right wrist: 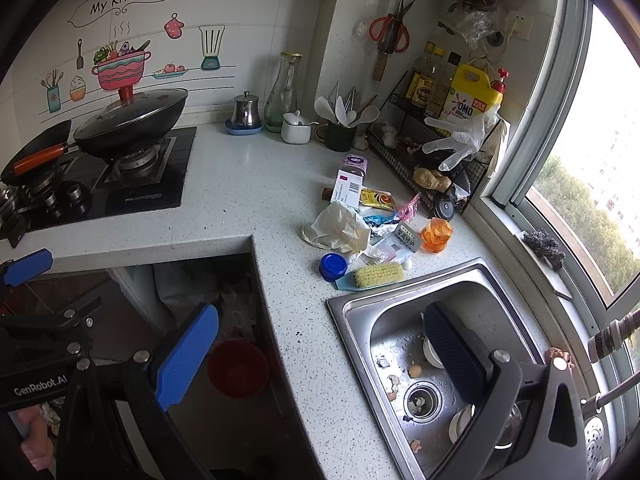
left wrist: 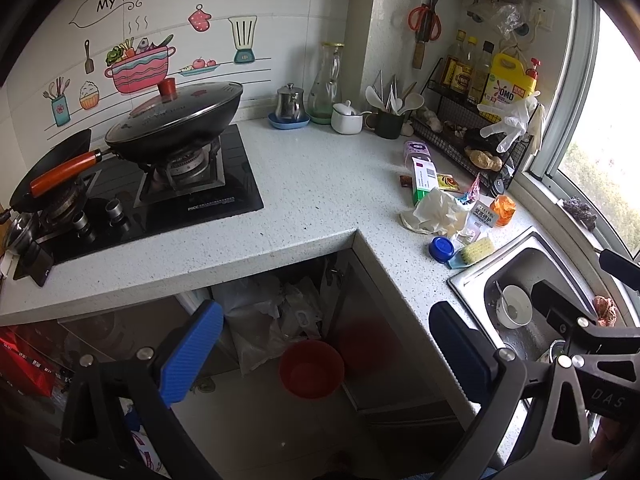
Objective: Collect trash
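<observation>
Both sets of fingers spread wide, nothing held: left gripper (left wrist: pixel 320 354), right gripper (right wrist: pixel 320 350). Between the right fingers, ahead: speckled white tabletop (right wrist: pixel 256 184). Behind the right-hand finger, steel sink (right wrist: pixel 492 296), with eggshell bits (right wrist: pixel 414 370) and bowls half hidden. Further out, trash pile: crumpled white tissue (right wrist: pixel 340 228), blue round cap (right wrist: pixel 333 266), yellow-bristled brush (right wrist: pixel 378 274), wrappers overlapping, labels unreadable. Red bucket (left wrist: pixel 312 368) low between the left fingers, under-counter contents murky.

Trash pile (right wrist: pixel 360 220) lies centre frame on the counter (right wrist: pixel 248 200), behind the sink (right wrist: pixel 440 360); stove (right wrist: pixel 100 176) left; perhaps eggshells in the sink.
</observation>
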The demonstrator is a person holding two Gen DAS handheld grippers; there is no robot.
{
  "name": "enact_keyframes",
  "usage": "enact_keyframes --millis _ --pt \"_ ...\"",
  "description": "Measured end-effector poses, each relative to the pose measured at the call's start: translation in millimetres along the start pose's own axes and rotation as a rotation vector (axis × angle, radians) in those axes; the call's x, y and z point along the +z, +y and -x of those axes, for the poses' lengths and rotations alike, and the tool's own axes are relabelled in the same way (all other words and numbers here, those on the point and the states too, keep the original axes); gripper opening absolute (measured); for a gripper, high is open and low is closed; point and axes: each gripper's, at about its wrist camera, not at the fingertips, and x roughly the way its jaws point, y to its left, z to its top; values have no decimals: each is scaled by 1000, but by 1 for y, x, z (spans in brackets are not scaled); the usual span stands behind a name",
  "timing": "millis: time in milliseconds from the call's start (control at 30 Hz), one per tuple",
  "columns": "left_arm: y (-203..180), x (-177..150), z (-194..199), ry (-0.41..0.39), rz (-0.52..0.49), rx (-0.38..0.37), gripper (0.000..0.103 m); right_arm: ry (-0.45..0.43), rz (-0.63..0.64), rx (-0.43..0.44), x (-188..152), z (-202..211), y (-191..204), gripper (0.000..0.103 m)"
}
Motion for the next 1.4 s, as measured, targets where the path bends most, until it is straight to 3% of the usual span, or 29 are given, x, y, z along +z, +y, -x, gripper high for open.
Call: enact_keyframes --millis 400,800,1167,1400 --pt "-4 3 -2 8 -12 -2 102 6 -5 1 1 -2 -4 103" --pt "-40 35 -30 36 -108 -89 102 26 -72 -56 3 -13 -29 103" --pt "-101 87 -94 106 -264 -179 102 91 -213 -132 15 -55 -74 103" --pt "-141 117 -162 230 -347 -245 102 179 -299 -199 28 -102 -100 103"
